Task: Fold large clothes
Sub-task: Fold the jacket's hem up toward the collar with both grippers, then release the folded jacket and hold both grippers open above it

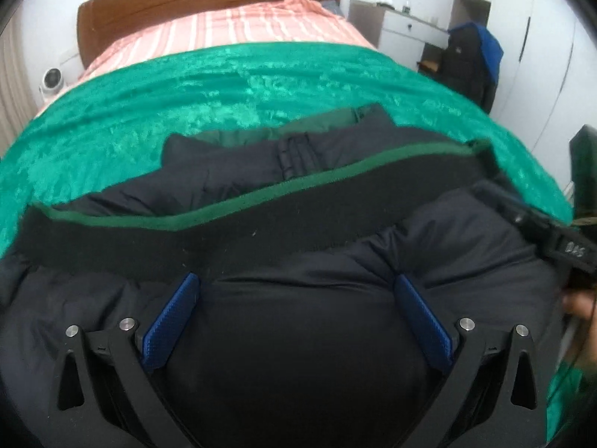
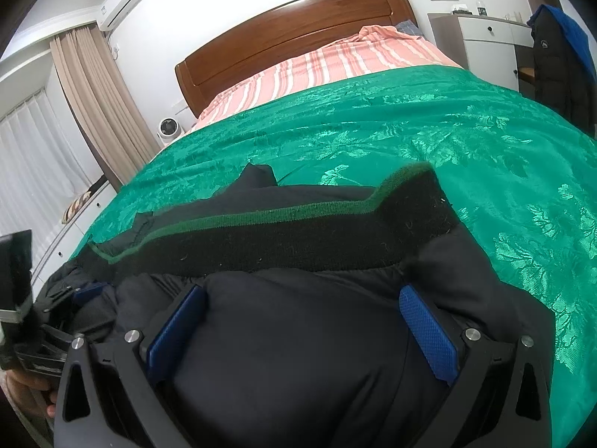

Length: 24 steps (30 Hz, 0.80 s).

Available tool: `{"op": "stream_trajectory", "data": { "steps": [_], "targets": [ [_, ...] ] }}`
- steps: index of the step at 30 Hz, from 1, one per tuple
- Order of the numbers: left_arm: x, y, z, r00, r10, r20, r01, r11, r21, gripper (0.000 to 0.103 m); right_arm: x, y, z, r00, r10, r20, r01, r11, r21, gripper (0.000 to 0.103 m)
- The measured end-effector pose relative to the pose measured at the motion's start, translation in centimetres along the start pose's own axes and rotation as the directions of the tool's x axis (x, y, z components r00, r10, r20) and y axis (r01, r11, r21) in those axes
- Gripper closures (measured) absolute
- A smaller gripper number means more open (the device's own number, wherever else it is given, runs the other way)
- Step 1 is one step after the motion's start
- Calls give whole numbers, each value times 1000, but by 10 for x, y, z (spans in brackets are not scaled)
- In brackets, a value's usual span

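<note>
A dark navy puffer jacket (image 1: 306, 321) with a black knit hem band edged in green (image 1: 209, 239) lies on the green bedspread (image 1: 224, 93). My left gripper (image 1: 296, 282) is open, its blue pads (image 1: 171, 321) pressed down on the jacket's padded body. My right gripper (image 2: 302, 295) is also open, its blue pads (image 2: 429, 336) astride a bulge of the same jacket (image 2: 291, 354) just behind the knit band (image 2: 298, 239). The right gripper also shows at the right edge of the left wrist view (image 1: 559, 246). Neither pair of fingers pinches cloth.
The bed has a pink striped sheet (image 2: 335, 63) and a wooden headboard (image 2: 291, 26). A white cabinet (image 2: 485, 44) and a hanging dark coat with blue lining (image 2: 559, 59) stand at the right. Curtains (image 2: 93, 104) and a small white fan (image 2: 169, 128) are at the left.
</note>
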State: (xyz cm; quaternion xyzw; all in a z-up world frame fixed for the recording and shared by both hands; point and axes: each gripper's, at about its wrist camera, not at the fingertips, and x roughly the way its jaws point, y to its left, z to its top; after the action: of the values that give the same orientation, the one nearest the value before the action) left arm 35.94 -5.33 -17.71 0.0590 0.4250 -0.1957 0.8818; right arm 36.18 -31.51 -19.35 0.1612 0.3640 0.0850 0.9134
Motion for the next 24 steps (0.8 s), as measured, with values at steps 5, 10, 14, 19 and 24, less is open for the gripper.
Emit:
{"op": "stream_trajectory", "data": {
  "steps": [5, 10, 14, 19, 24],
  "targets": [
    [-10, -8, 3, 997, 65, -31, -63, 997, 39, 1, -4, 12, 5, 997, -62, -49, 60, 997, -42, 1],
    [-53, -28, -18, 995, 102, -22, -98, 988, 115, 2, -90, 26, -12, 999, -6, 45, 7, 1000, -16, 1],
    [-31, -20, -32, 994, 106, -37, -103, 992, 69, 1, -170, 50, -67, 994, 73, 82, -69, 996, -51, 1],
    [-40, -26, -32, 990, 140, -33, -136, 987, 87, 2, -236, 66, -134, 991, 72, 116, -66, 996, -61, 1],
    [-79, -45, -59, 988, 154, 1, -152, 980, 130, 5, -268, 66, -185, 989, 10, 147, 3, 996, -85, 1]
  ]
}}
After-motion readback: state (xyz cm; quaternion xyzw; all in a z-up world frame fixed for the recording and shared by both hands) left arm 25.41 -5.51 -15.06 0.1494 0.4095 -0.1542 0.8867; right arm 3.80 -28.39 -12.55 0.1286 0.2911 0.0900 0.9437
